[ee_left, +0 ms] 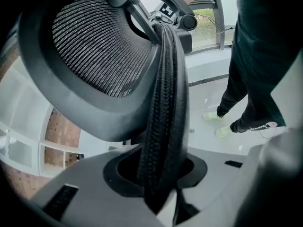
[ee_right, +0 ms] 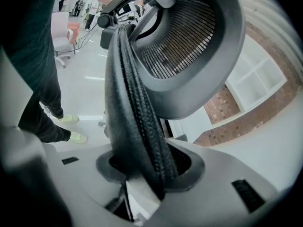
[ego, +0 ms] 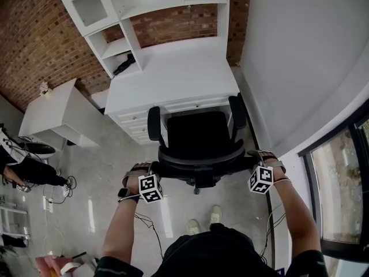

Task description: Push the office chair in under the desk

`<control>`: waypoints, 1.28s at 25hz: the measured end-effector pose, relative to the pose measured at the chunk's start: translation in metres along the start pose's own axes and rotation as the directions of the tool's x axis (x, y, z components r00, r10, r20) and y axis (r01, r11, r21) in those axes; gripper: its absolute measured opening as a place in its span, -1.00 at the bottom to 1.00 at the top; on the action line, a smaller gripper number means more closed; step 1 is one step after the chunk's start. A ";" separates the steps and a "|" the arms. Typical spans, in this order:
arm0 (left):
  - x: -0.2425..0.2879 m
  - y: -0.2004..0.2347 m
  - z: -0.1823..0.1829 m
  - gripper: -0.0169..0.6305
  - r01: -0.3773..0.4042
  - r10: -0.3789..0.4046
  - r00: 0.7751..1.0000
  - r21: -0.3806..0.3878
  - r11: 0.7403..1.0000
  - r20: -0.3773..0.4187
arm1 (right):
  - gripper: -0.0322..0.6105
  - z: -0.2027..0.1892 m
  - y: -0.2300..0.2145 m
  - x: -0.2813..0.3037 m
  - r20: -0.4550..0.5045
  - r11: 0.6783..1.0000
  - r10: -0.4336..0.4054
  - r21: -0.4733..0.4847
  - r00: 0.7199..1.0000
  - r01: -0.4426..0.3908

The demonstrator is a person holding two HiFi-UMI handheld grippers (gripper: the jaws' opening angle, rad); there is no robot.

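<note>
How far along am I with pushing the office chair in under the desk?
Done: the left gripper and right gripper each have their jaws clamped on a side edge of the backrest. In hand: the office chair faces the desk, with its seat front about at the desk's front edge. Left: most of the seat shows outside the desk, so the push in remains.

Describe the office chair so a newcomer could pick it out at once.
Against the brick wall stands a white desk with shelves. Right in front of it is the office chair. It is the only black piece among white furniture, with a mesh back and two armrests.
</note>
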State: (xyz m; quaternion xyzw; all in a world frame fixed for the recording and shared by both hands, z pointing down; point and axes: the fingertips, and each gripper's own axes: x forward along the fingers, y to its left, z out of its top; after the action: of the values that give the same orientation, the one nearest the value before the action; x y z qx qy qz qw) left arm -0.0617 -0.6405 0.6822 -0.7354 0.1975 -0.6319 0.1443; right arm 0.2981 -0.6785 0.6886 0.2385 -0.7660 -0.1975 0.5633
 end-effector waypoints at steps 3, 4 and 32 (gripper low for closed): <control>0.001 0.005 -0.004 -0.56 -0.003 0.003 1.000 -0.001 1.000 -0.001 | -0.43 0.005 -0.004 0.003 0.001 1.000 -0.002 0.002 1.000 0.002; 0.001 0.006 -0.005 -0.56 -0.002 0.002 1.000 -0.002 1.000 0.000 | -0.43 0.005 -0.005 0.004 0.000 1.000 -0.001 0.002 1.000 0.001; -0.015 0.014 0.004 -0.26 -0.061 0.077 0.988 -0.120 0.991 0.134 | -0.34 0.004 -0.008 0.006 -0.018 0.999 -0.003 0.035 1.000 0.003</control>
State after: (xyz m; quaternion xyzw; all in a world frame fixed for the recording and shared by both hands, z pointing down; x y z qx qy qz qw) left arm -0.0616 -0.6454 0.6618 -0.7772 0.2489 -0.5616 0.1367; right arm 0.2943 -0.6884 0.6870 0.2514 -0.7639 -0.1826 0.5656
